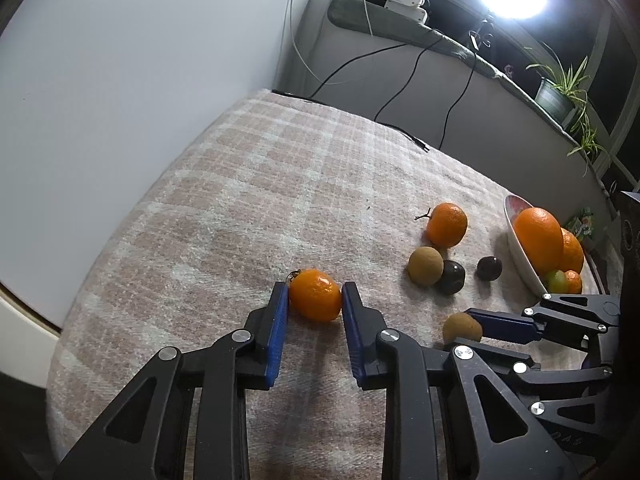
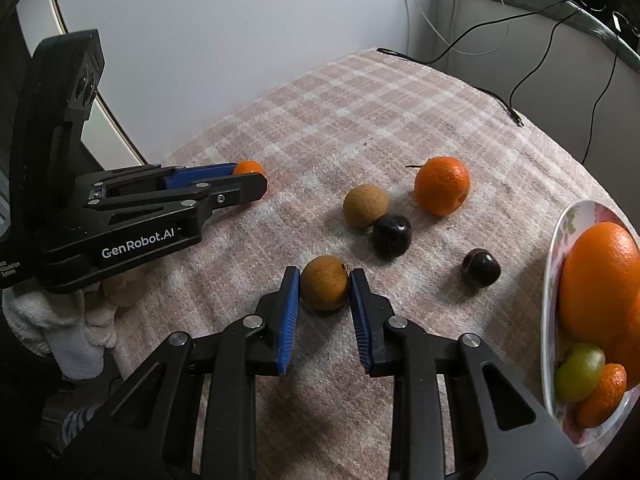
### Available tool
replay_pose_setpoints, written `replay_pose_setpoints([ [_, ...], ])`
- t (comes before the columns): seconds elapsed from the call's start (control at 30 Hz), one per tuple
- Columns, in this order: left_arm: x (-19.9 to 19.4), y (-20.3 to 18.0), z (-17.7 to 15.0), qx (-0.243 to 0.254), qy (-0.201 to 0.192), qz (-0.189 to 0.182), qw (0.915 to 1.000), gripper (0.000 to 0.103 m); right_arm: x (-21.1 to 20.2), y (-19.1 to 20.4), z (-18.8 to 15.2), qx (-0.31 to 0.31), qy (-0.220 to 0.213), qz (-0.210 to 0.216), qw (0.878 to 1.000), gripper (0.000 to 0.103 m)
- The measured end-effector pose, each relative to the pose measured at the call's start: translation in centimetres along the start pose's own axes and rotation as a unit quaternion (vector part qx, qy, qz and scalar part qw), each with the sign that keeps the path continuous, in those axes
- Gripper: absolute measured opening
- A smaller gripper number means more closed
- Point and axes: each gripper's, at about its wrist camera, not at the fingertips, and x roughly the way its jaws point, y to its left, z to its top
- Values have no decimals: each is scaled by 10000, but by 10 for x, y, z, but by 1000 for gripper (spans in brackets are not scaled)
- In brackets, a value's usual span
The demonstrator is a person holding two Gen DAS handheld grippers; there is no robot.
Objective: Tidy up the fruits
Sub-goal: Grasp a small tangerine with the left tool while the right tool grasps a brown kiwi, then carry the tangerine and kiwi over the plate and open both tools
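The left gripper [image 1: 315,294] has its blue fingers [image 1: 278,330] pinching a small orange [image 1: 315,295] that rests on the checked blanket [image 1: 248,184]; the fruit sits right at the fingertips, one pad touching each side. The right gripper [image 2: 325,286] likewise pinches a brown round fruit [image 2: 325,282] between its fingers [image 2: 289,316], the fruit at the very tips and sitting on the blanket. Beyond it lie a second brown fruit [image 2: 365,205] touching a dark plum [image 2: 392,235], with another dark plum [image 2: 481,268] a little apart to the right and a stemmed orange [image 2: 442,185] behind them. At the right edge a white bowl [image 2: 549,280] holds a big orange [image 2: 598,280], a green grape [image 2: 579,372] and a small orange fruit [image 2: 604,398]. No earlier frame is given, so only the grips themselves can be told.
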Motion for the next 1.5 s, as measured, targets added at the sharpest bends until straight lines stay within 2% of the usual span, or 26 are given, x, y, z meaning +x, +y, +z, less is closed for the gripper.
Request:
replay_pose_setpoints([
  [0.3,-13,-13,7,60,-172,-91,9998,25,-24,-14,-4,150,-261,72,9995,26],
  [0.53,-18,-45,21,302,-299,-300,9986,25,-52,-34,-5,239,-498,-2,9985,26],
  [1.0,-2,-123,48,780,-341,-815,9930,25,-114,-114,-14,757,-1038,-408,9909,26],
  [1.5,30,-191,70,1086,-189,-1256,9859,25,-130,-189,-23,1266,-1154,-687,9828,26],
])
